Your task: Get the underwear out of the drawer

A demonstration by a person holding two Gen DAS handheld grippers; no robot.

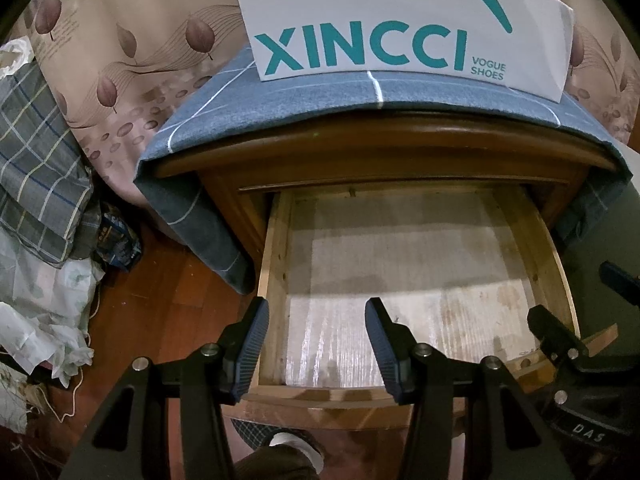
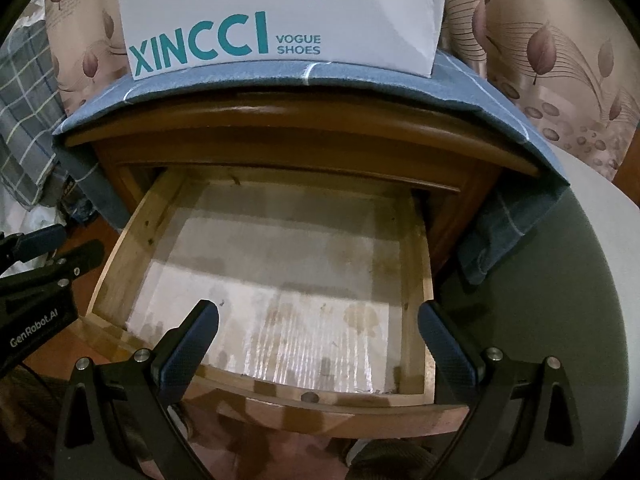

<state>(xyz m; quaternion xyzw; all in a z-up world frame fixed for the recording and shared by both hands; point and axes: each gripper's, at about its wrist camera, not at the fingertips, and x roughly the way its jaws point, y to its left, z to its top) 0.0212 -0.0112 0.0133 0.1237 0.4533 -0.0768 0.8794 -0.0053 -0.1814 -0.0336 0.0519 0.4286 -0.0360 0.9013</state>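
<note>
i see the drawer point(image 1: 400, 280) pulled out of the wooden nightstand point(image 1: 380, 152), and its pale, stained bottom lies bare in both views; i can find no underwear in either picture, so i cannot say where it is. the drawer's light wood side walls and curved front rail frame only that worn liner.

my left gripper point(image 1: 316, 336) hangs over the drawer's front left corner, jaws partly apart with nothing between them; its left finger sits outside the drawer wall at about 7 o'clock and its right finger over the drawer floor. my right gripper point(image 2: 320, 336) hovers over the drawer's front edge with its jaws set wider, also holding nothing, one finger at 7 o'clock over the floor and the other at 4 o'clock near the right wall. neither touches the wood as far as i can tell. in the right view the left gripper shows at 9 o'clock, beside the drawer.

on the nightstand top lies a blue cloth point(image 1: 304, 96) with thin white lines, draping down both sides. a white shoe box point(image 1: 400, 20) with teal lettering stands on it at 12 o'clock. behind is a beige curtain point(image 1: 140, 40) printed with leaves. at 9 o'clock in the left view a plaid fabric point(image 1: 36, 168) lies heaped over white plastic bags point(image 1: 48, 300) on the reddish wood floor point(image 1: 160, 300). at 3 o'clock in the right view a pale rounded surface point(image 2: 560, 280) stands just beside the nightstand.
</note>
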